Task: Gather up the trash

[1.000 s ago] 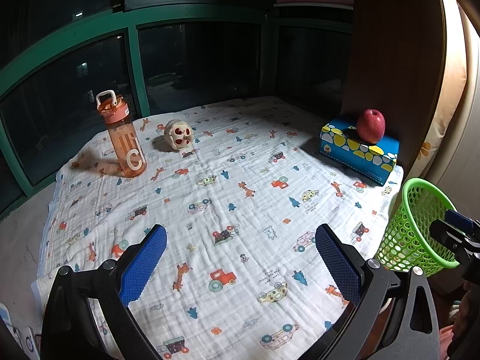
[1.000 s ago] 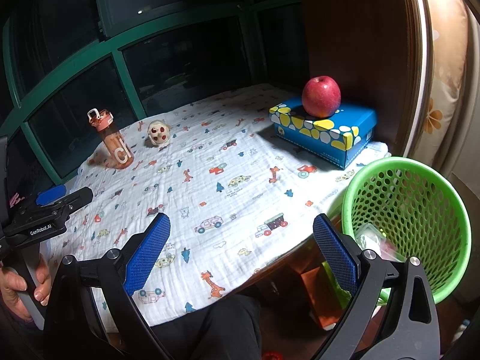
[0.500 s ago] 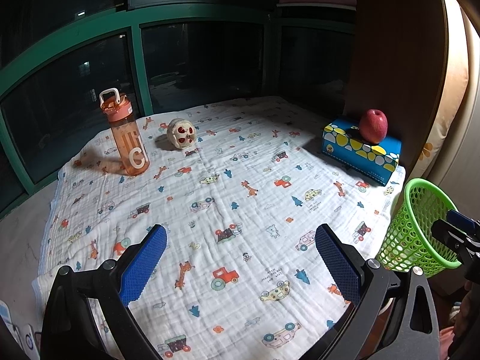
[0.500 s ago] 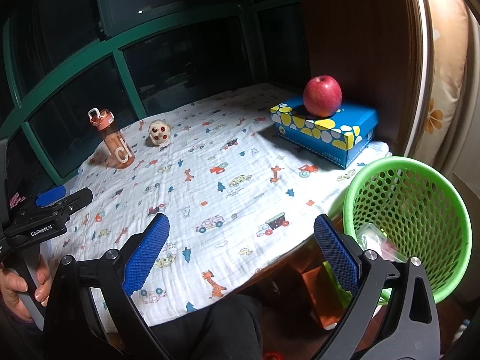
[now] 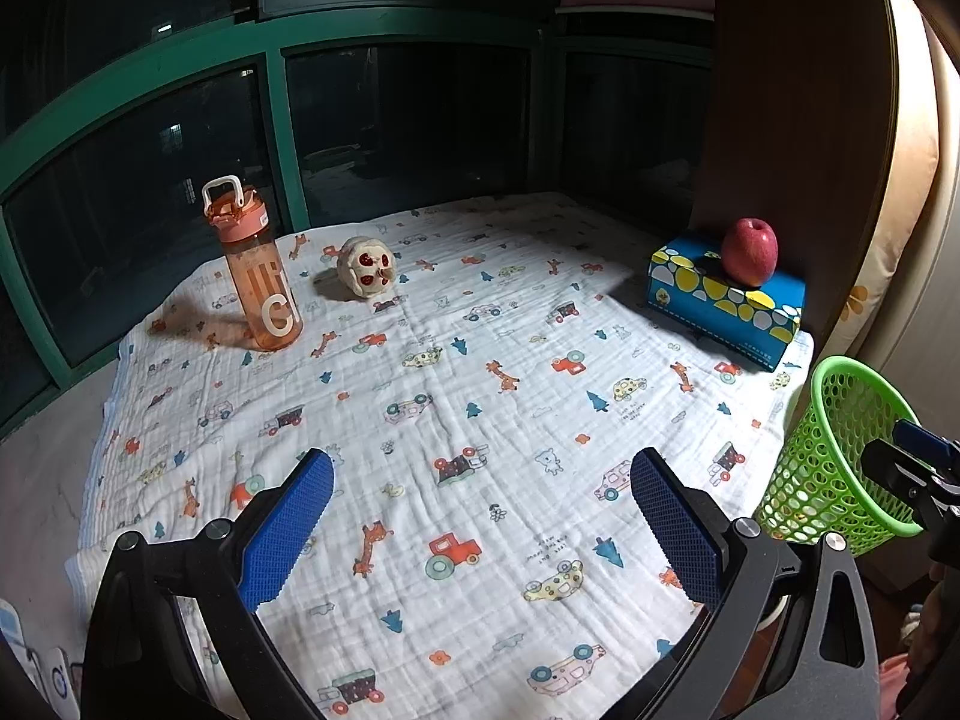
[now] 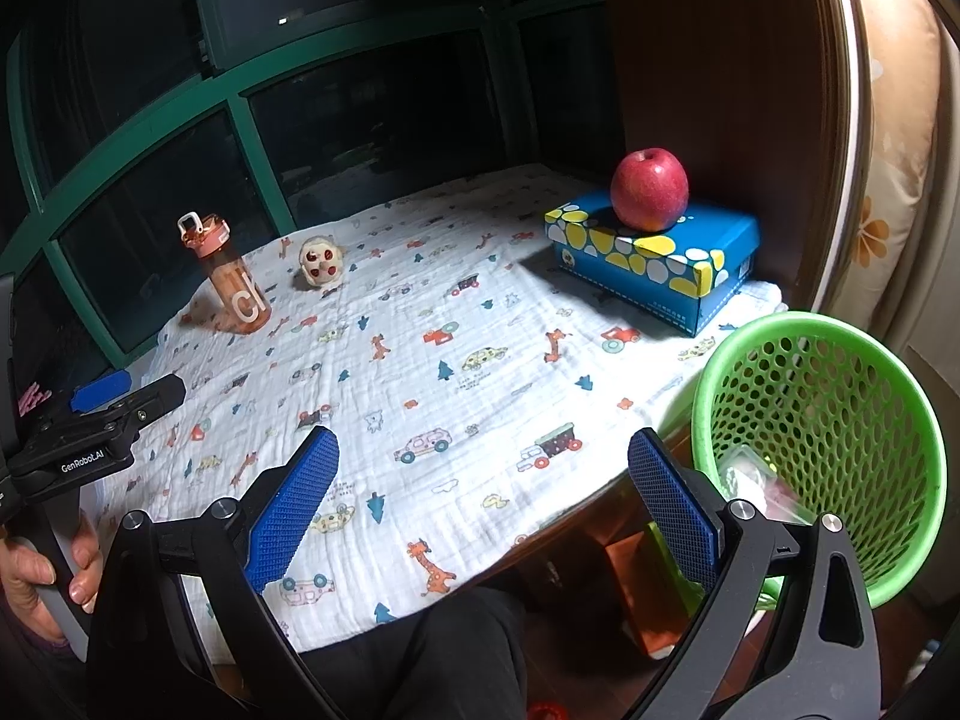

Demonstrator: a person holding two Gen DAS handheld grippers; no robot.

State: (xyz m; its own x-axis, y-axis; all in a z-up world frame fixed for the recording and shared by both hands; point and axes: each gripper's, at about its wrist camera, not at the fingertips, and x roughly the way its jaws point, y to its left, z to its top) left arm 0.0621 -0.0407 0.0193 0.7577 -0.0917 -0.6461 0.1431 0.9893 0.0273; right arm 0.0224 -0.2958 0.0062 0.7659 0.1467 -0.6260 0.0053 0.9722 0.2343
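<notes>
Left tool (image 5: pixel 480 531) and right tool (image 6: pixel 483 513) both stand wide apart with nothing between the pads, low over the near edge of the desk (image 5: pixel 420 420). The likeliest remaining trash is the crumpled pale wad (image 5: pixel 366 267) with red spots at the far side, just beside the orange bottle (image 5: pixel 255 267). It appears light, soft and crushable (a pinch across its middle should serve). The bottle could be knocked over on approach. The green basket (image 6: pixel 840 330), off the desk's right edge, already holds some wrappers. Apple (image 6: pixel 650 189) on blue box (image 6: pixel 672 258) stands well clear.
</notes>
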